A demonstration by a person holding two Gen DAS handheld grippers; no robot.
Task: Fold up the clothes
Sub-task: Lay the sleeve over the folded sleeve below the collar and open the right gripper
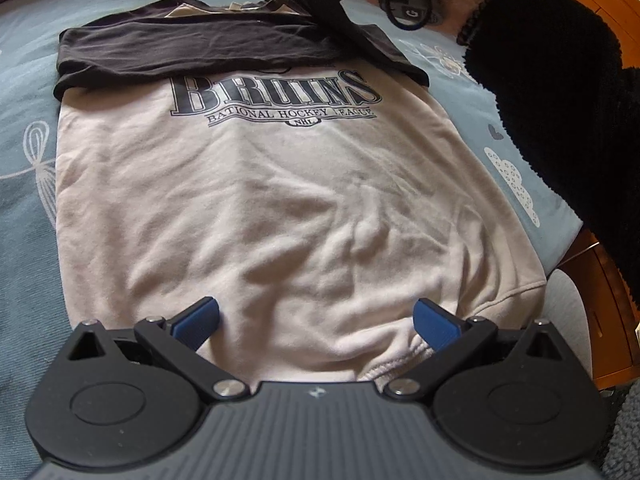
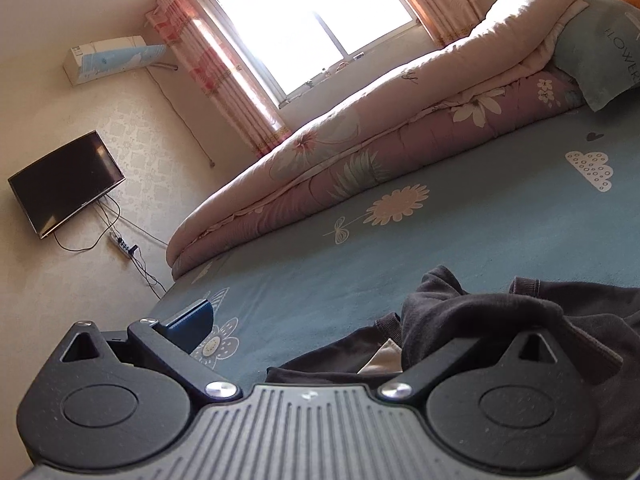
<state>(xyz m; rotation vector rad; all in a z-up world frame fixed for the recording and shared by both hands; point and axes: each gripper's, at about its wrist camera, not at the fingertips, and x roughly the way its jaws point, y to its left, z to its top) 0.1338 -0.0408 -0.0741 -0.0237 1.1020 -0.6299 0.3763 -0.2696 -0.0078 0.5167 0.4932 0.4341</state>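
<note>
One sweatshirt (image 1: 280, 200), one quilt (image 2: 360, 120), one pillow (image 2: 600, 48), one television (image 2: 64, 182), two claws.

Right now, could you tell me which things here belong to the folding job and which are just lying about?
Job:
- sweatshirt
- its dark sleeve
- left gripper, open
- right gripper, open

Lying about:
- quilt
- pillow
- television

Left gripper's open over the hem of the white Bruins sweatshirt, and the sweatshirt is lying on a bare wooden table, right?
Not a table: the left wrist view shows the sweatshirt lying on a bed with a blue patterned sheet. The left gripper is indeed open over the hem.
</note>
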